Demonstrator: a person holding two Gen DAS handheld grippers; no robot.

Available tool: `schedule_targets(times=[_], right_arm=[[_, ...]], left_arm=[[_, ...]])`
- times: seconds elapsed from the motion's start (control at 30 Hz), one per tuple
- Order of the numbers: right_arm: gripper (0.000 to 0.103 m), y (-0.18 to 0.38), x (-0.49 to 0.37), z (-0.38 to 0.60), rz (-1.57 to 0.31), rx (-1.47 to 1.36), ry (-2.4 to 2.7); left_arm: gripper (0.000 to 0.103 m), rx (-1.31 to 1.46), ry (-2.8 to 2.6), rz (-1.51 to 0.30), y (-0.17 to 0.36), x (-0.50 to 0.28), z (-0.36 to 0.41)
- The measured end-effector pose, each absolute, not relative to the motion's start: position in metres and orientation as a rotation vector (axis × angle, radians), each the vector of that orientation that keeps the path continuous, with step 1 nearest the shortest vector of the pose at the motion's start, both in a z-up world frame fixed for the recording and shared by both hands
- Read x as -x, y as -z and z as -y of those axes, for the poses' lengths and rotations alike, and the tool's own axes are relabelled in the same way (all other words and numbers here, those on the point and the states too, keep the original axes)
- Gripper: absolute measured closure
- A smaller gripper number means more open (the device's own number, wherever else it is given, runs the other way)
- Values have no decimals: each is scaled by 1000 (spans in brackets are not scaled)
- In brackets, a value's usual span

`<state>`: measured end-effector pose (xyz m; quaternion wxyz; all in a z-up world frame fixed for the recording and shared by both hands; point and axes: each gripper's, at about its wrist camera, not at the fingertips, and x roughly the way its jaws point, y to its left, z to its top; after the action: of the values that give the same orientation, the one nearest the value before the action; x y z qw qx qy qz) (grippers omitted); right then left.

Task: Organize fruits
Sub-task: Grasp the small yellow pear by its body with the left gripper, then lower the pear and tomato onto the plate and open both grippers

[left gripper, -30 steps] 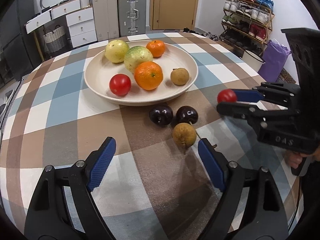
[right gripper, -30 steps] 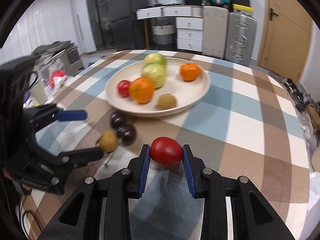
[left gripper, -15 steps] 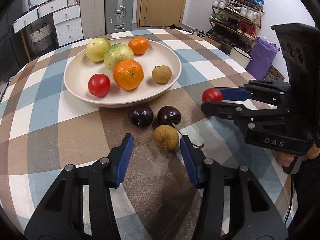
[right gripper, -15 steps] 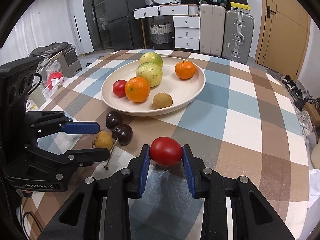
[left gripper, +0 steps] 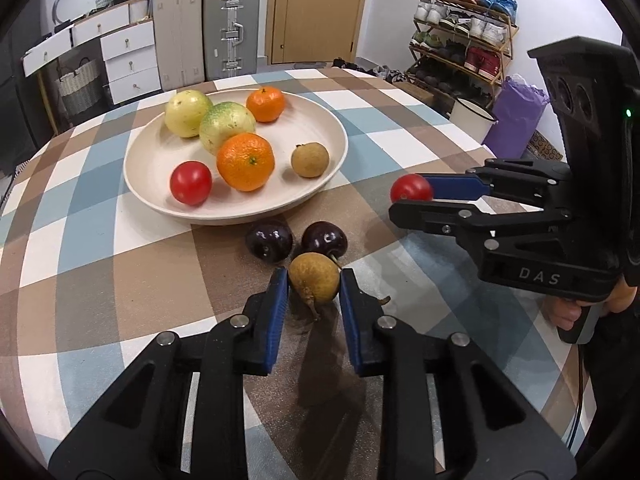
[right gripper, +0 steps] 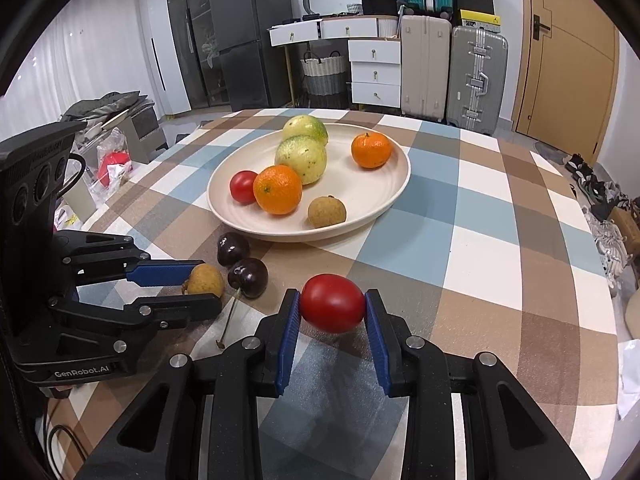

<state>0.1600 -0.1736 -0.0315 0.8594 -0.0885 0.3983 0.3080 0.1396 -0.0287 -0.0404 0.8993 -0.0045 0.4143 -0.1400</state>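
A cream plate (left gripper: 152, 200) (right gripper: 384, 200) on the checked table holds two oranges, two green-yellow fruits, a red tomato (left gripper: 191, 182) and a brown longan (left gripper: 310, 159). In front of it lie two dark cherries (left gripper: 269, 240) (right gripper: 248, 277). My left gripper (left gripper: 314, 284) (right gripper: 196, 286) is shut on a second brown longan (left gripper: 314, 282) (right gripper: 205, 280) that rests on the table. My right gripper (right gripper: 332, 308) (left gripper: 412, 196) is shut on a red tomato (right gripper: 332, 308) (left gripper: 411, 187), held just above the cloth to the right of the cherries.
The round table's edge (right gripper: 592, 280) curves away on the right. Beyond it stand suitcases (left gripper: 230, 28), white drawers (right gripper: 374, 68), a fridge (right gripper: 248, 36) and a shoe rack (left gripper: 460, 32). A hand (left gripper: 576, 312) grips the right tool's handle.
The left gripper's jaws have come together from wide apart and now press the longan on both sides. The right gripper and its tomato have stayed in place.
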Motion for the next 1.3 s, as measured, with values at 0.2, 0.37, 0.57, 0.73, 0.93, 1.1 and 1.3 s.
schedule_targets(times=[0.2, 0.37, 0.57, 0.73, 0.93, 1.1, 1.3], right_arm=[[70, 25, -157, 177, -786, 170, -653], [70, 18, -155, 180, -750, 143, -658], [70, 12, -154, 183, -716, 125, -658], [70, 5, -153, 180, -700, 116, -675], [70, -5, -157, 174, -693, 115, -683], [70, -18, -165, 174, -682, 104, -685], [70, -35, -178, 172, -666, 95, -682]], left_arm=[[80, 30, 256, -814, 33, -134, 20], [80, 45, 220, -768, 24, -129, 12], [80, 58, 159, -736, 14, -127, 1], [80, 61, 139, -697, 3, -126, -7], [80, 65, 105, -684, -7, -129, -16], [80, 72, 79, -662, -20, -134, -25], [80, 78, 61, -634, -35, -145, -33]])
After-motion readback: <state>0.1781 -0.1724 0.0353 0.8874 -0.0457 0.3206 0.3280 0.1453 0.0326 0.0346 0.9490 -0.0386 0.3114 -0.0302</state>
